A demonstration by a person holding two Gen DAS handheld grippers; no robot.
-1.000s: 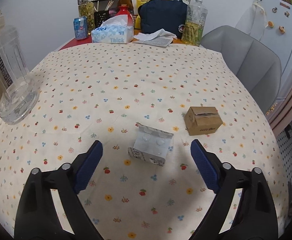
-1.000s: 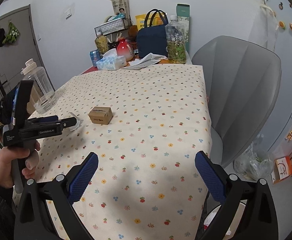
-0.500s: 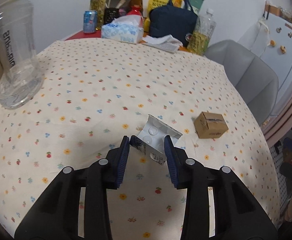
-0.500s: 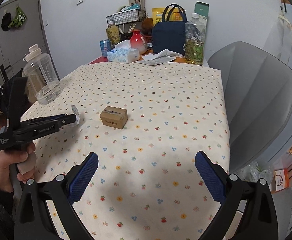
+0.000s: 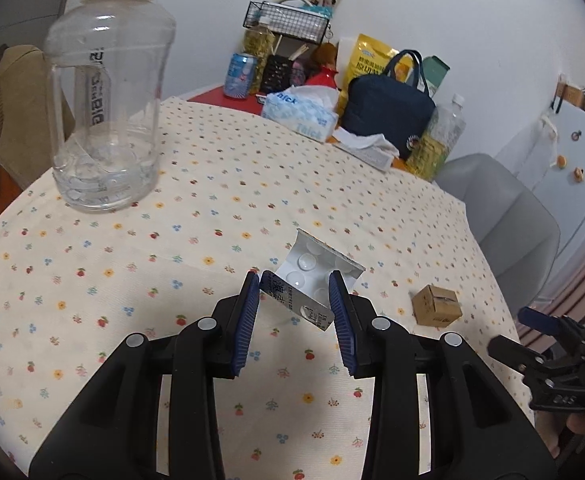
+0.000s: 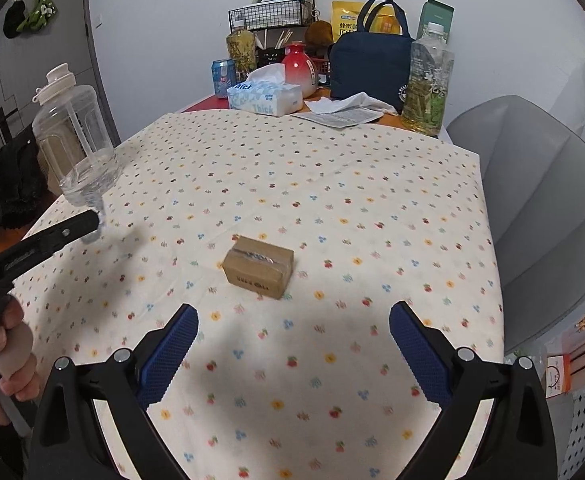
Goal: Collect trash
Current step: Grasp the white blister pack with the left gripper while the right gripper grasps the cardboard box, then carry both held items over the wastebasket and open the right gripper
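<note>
My left gripper (image 5: 294, 294) is shut on a bent silver blister pack (image 5: 306, 280) and holds it above the flowered tablecloth (image 5: 172, 240). A small brown cardboard box (image 5: 436, 306) lies on the cloth to its right. In the right wrist view the box (image 6: 258, 266) lies just ahead of my right gripper (image 6: 292, 332), which is open and empty. The left gripper (image 6: 44, 240) shows there at the left, lifted, the pack mostly hidden at its tip.
A big clear water jug (image 5: 106, 92) stands at the table's left edge. At the far end are a tissue box (image 6: 264, 98), a navy bag (image 6: 368, 68), bottles (image 6: 428, 80), a can (image 6: 222, 78). A grey chair (image 6: 540, 208) stands right of the table.
My left gripper closed on the blister pack and lifted it off the cloth, swinging left toward the jug. My right gripper moved forward and left, up to the cardboard box.
</note>
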